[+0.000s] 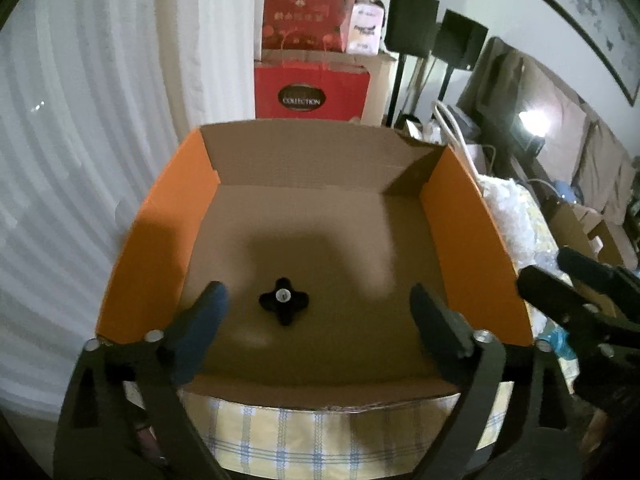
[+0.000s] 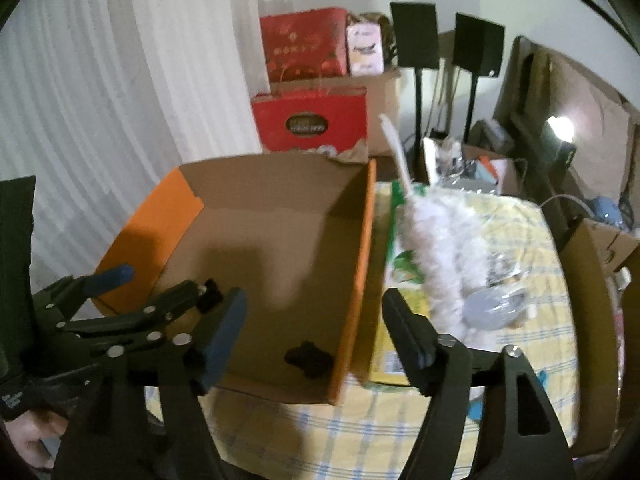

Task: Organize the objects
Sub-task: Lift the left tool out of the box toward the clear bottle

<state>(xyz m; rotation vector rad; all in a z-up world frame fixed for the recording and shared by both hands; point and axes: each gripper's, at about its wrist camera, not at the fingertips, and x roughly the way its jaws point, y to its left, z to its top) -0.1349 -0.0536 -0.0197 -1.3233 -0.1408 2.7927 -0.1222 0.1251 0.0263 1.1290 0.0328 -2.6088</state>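
Note:
An open cardboard box with orange sides (image 1: 472, 240) (image 2: 360, 248) sits on a yellow checked cloth. A black four-lobed knob (image 1: 283, 301) (image 2: 309, 359) lies on the box floor near the front. My left gripper (image 1: 320, 312) is open and empty over the box's front edge, the knob between its fingers and lower down. My right gripper (image 2: 316, 328) is open and empty, straddling the box's right wall. The left gripper (image 2: 120, 292) also shows at the left of the right wrist view, and the right gripper (image 1: 576, 280) at the right of the left wrist view.
To the right of the box on the cloth lie a white fluffy duster (image 2: 432, 248), a green and yellow packet (image 2: 400, 264) and a clear wrapped item (image 2: 492, 304). Red gift bags (image 1: 310, 88), speakers on stands (image 1: 412, 24) and cardboard boxes (image 2: 600, 248) stand behind and to the right.

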